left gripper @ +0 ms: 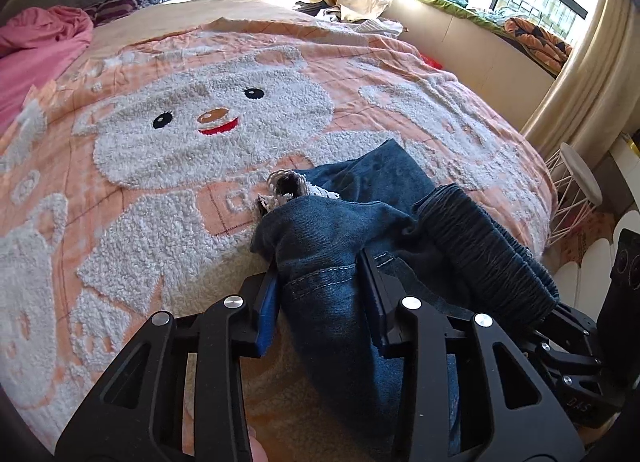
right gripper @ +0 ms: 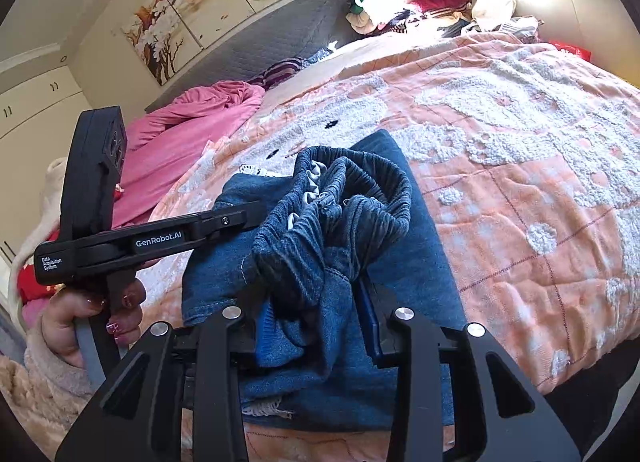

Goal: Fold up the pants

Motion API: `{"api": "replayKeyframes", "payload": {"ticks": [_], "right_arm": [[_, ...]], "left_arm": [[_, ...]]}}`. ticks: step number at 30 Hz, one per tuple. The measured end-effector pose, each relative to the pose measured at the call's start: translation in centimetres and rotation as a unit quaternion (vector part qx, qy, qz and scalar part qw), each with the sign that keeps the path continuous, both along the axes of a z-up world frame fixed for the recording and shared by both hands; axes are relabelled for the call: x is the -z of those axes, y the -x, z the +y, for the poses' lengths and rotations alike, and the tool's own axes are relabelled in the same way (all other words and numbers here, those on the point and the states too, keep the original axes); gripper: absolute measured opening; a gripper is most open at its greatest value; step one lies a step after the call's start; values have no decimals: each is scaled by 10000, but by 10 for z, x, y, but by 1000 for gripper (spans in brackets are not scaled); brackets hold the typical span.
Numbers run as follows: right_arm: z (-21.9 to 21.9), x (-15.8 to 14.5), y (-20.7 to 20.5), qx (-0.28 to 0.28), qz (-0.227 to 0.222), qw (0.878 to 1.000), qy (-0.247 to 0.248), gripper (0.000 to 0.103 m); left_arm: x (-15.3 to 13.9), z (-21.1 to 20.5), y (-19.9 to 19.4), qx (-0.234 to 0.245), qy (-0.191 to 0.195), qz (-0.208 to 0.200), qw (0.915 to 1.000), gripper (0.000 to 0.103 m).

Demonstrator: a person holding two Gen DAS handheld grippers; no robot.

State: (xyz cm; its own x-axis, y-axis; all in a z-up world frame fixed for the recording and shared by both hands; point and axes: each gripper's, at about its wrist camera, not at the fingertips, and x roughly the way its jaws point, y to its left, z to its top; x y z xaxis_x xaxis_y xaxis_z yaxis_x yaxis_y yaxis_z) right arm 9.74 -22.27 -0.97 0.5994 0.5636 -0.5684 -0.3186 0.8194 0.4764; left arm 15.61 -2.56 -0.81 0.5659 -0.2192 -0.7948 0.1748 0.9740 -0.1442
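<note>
1. The pants (left gripper: 352, 198), blue denim with a gathered elastic waistband (right gripper: 360, 190), are seen bunched on the bed (left gripper: 160, 166), at the near edge of a peach cover bearing a white bear figure.
2. The left claw (left gripper: 320, 290) is pinched on a fold of denim with a stitched pocket seam; cloth fills the gap between its two fingers.
3. The right claw (right gripper: 316, 326) is likewise clamped on a bundle of denim just below the waistband, which is humped up ahead of it.
4. In the right wrist view the left claw is seen side-on, beside the waistband, held by a hand (right gripper: 80, 318) in a fleecy sleeve.
5. The step in hand is judged to be the opening grasp: both waist-end corners are taken, and no fold has yet been laid.
6. The next move is judged to require that the claws be drawn apart and raised, so that the garment is stretched flat before being laid out.
7. Grip on the thick bunched layers should be checked; slippage is possible.
</note>
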Motion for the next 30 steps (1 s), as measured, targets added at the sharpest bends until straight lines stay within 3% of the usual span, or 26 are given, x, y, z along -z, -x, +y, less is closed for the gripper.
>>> {"api": "replayKeyframes", "payload": {"ticks": [2, 8, 15, 23, 26, 30], "right_arm": [[1, 7, -1, 4, 158, 9999, 38, 36], [0, 10, 3, -24, 258, 9996, 85, 45], [-5, 0, 13, 78, 101, 9993, 342, 55], [-17, -23, 33, 231, -323, 9982, 448, 56], [-12, -33, 46, 12, -566, 9977, 375, 57], [17, -41, 57, -692, -840, 9926, 533, 56]], "left_arm": [[8, 0, -5, -57, -177, 80, 9998, 36], [15, 13, -4, -131, -40, 173, 9998, 46], [14, 13, 1, -105, -141, 152, 9997, 47], [11, 22, 13, -128, -174, 170, 9996, 48], [-1, 28, 23, -166, -95, 44, 9998, 48], [-20, 30, 36, -107, 140, -142, 9997, 48]]}}
